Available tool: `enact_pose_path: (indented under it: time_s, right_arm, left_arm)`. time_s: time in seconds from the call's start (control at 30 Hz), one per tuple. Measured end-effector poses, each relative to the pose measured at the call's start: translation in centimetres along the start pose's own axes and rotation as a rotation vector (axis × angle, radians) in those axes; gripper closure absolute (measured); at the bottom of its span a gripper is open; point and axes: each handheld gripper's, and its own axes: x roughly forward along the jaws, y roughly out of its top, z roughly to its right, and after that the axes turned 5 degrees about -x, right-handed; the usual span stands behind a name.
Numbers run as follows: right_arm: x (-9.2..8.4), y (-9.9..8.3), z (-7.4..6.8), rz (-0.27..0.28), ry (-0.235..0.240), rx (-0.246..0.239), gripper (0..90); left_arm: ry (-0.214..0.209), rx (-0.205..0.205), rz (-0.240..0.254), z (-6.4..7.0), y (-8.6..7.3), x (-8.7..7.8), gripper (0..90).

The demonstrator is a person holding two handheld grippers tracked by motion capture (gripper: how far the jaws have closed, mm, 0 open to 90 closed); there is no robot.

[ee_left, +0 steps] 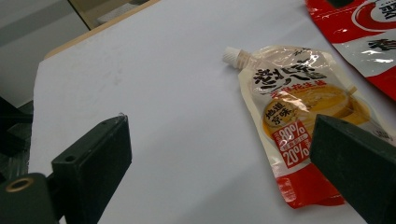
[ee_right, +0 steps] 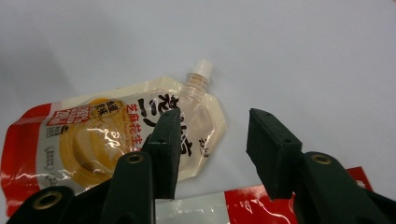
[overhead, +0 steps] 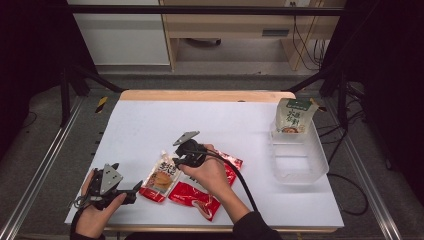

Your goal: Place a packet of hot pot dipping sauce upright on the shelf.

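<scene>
A spouted sauce pouch [overhead: 161,177] with a white cap, a yellow picture and a red bottom lies flat near the table's front. In the right gripper view the pouch [ee_right: 116,135] lies under my right gripper [ee_right: 215,116]. Its jaws stand apart over the pouch's spout corner, one pad above the pouch and the other above bare table, with nothing pressed between them. From above, my right gripper [overhead: 176,162] hovers at the pouch's far end. My left gripper [overhead: 136,189] rests at the front left, open wide. Its own view has the pouch [ee_left: 289,116] just beyond its jaws [ee_left: 219,140].
Two red packets [overhead: 195,199] [overhead: 231,167] lie right of the pouch, partly under the right hand. At the right side of the table stands a clear plastic bin [overhead: 320,150], with a green-topped pouch [overhead: 294,116] leaning at its far end. The wooden back edge [overhead: 207,95] bounds the white tabletop.
</scene>
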Motion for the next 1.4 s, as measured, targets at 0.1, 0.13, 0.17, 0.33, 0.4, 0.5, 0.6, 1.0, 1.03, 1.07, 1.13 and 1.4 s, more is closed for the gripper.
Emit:
enact_pose_path:
  time_s: [0.1,0.13,0.17,0.33,0.4,0.5,0.6,1.0,1.03,1.07,1.13,1.4]
  right_arm:
    - [1.1,-0.3,-0.2,-0.02,0.003,0.012,56.6]
    - [1.5,-0.4,-0.3,-0.027,0.005,0.013,56.7]
    - [1.8,-0.5,-0.3,-0.03,0.004,0.02,56.7]
    - [3.3,-0.9,-0.6,-0.056,0.011,0.044,55.7]
    - [3.7,-1.1,-0.6,-0.063,0.011,0.045,55.4]
    - [4.1,-1.2,-0.7,-0.077,0.01,0.061,55.1]
    - [4.3,-1.3,-0.7,-0.081,0.012,0.064,55.1]
    - [4.7,-1.6,-0.8,-0.098,0.021,0.084,56.4]
    - [4.7,-1.7,-0.8,-0.102,0.021,0.09,57.2]
    - [4.7,-1.7,-0.9,-0.099,0.023,0.093,58.7]
    - [4.7,-1.9,-1.0,-0.09,0.015,0.099,60.2]
    - [4.4,-2.2,-1.6,-0.084,0.003,0.086,78.1]
  left_arm:
    - [-0.001,0.0,0.0,0.0,0.0,0.0,5.7]
    - [-0.002,0.001,0.0,0.0,0.0,0.0,5.7]
    - [-0.003,0.003,-0.002,0.0,0.0,0.0,5.7]
    - [-0.002,0.006,-0.004,0.1,0.0,0.1,5.8]
    - [-0.002,0.006,-0.003,0.1,0.0,0.1,5.8]
    - [-0.004,0.006,-0.004,0.0,0.0,0.1,5.9]
    - [-0.004,0.01,-0.005,0.1,0.1,0.1,5.9]
    - [-0.014,0.016,-0.012,0.2,0.1,0.2,5.9]
    - [-0.015,0.016,-0.011,0.2,0.1,0.2,5.9]
    - [-0.015,0.018,-0.012,0.2,0.1,0.2,5.9]
    - [-0.016,0.021,-0.014,0.2,0.1,0.2,5.9]
    - [-0.022,0.025,-0.018,0.3,0.1,0.3,5.9]
